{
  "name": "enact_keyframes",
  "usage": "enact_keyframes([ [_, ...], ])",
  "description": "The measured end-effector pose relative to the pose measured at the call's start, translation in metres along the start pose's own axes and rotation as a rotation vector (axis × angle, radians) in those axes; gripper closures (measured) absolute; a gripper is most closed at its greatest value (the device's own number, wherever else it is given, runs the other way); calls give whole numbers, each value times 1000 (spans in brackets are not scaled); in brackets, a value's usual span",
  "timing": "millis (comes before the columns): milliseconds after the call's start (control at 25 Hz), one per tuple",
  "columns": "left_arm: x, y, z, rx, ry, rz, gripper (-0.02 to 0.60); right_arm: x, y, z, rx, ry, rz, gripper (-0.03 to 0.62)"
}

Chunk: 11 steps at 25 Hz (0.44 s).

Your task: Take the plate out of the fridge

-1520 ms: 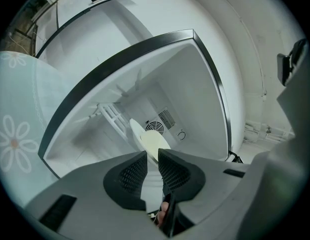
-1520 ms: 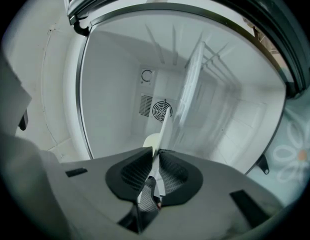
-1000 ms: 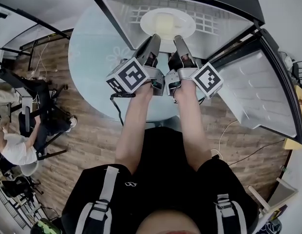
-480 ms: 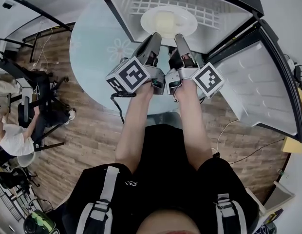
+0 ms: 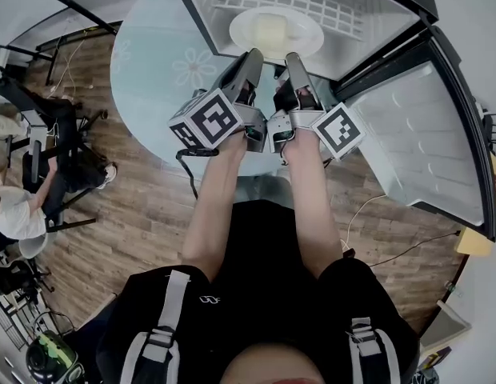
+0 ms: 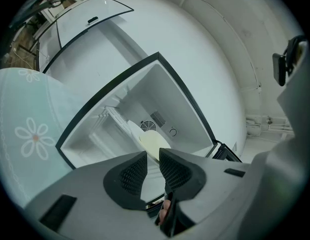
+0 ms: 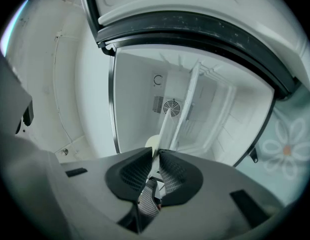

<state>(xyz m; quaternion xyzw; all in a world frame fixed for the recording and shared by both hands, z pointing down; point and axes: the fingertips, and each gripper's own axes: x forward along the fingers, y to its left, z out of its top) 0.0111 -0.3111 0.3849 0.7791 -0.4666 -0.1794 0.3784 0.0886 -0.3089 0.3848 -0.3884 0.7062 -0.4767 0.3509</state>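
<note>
left claw (image 5: 254, 55), right claw (image 5: 294, 58): each pinching plate (image 5: 276, 32) at its near rim | risk: weight beyond the claws tips it (rim-only hold), so it slips onto fridge shelf (image 5: 338, 10)

Office-like workroom, desk chairs (image 5: 68, 154), wood floor (image 5: 144, 222), tabletop fridge (image 5: 352, 38)

The plate (image 5: 314, 32) has its near rim hidden behind the left tool (image 5: 254, 55) and the right tool (image 5: 294, 58).
</note>
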Motion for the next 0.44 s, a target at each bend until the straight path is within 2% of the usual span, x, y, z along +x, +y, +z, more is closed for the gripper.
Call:
enact_keyframes([
  [440,1,-6,-8,-7,-12,-15,508,-7,-2,4,-5,-2,10,543],
])
